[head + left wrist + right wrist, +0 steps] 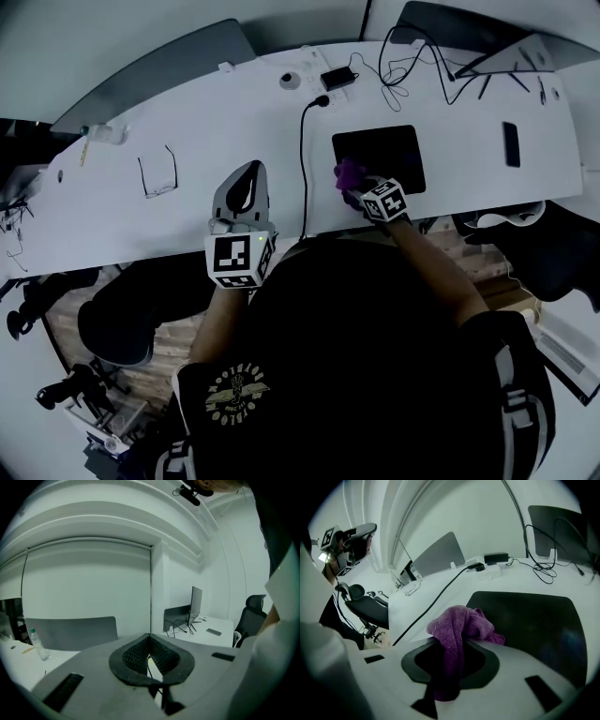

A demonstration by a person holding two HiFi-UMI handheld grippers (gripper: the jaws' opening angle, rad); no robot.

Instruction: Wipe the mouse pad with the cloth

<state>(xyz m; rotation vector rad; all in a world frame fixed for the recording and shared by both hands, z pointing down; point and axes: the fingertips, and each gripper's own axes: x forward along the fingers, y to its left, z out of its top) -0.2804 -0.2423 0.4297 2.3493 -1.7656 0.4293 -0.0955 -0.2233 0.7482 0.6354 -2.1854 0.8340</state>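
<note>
A black mouse pad [380, 156] [534, 620] lies on the white desk near its front edge, right of centre. My right gripper [354, 187] [454, 634] is shut on a purple cloth [348, 172] [461, 626], which bunches out past the jaws at the pad's front left corner. My left gripper [246, 192] [151, 656] is held up off the desk's front edge, tilted upward toward the wall, its jaws shut with nothing between them.
A black cable [303, 159] runs from a power strip [330, 94] down to the desk's front edge, just left of the pad. Glasses [157, 172] lie at left, a phone [511, 143] at right, tangled wires [412, 66] and monitors [469, 33] behind.
</note>
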